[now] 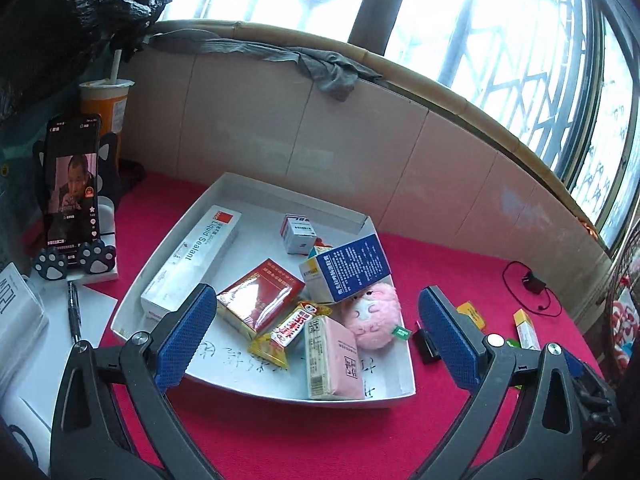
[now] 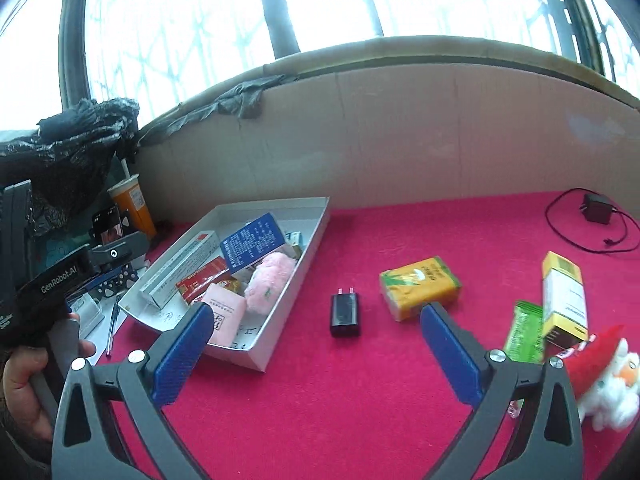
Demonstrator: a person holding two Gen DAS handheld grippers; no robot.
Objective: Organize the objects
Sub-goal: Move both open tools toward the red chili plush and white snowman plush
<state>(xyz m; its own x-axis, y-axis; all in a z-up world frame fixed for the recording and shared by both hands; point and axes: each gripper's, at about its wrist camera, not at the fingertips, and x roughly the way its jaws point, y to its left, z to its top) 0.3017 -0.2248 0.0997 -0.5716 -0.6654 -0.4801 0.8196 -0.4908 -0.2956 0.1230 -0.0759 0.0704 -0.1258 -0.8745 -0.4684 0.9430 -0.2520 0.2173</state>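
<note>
A: Tray [image 1: 394, 394] – white, on red desk [image 1: 280, 432], far-left side near phone [image 1: 72, 178] on stand. Holds: long white box [image 1: 192, 258], red box [image 1: 260, 298], blue box [image 1: 346, 268] tilted on others, pink plush [image 1: 374, 312], pink box [image 1: 332, 358], yellow packet [image 1: 286, 332], small white box [image 1: 298, 234].

B: Left claw [image 1: 316, 340]?

A: Spread wide, nothing gripped. Hangs over near part of tray, pads [image 1: 188, 340] clear of contents.

B: Right claw [image 2: 314, 354]?

A: Also released, empty. Over bare cloth, right of tray. Black charger [image 2: 345, 315] on desk just beyond, between fingers in right wrist view, not touched.

B: Loose stuff outside tray?

A: Orange tissue pack [image 2: 420, 286] near right finger tip. Further right: yellow-white box [image 2: 564, 300], green packet [image 2: 524, 332] beside it, Santa toy [image 2: 604, 376] at edge. Black adapter w/ cord [image 2: 596, 210] far back right.

B: Else?

A: Pen [image 1: 74, 312] on paper left of tray, orange cup [image 1: 106, 106] w/ straw behind phone. Hand [image 2: 24, 392] on other claw's grip, seen low left in right wrist view.
</note>
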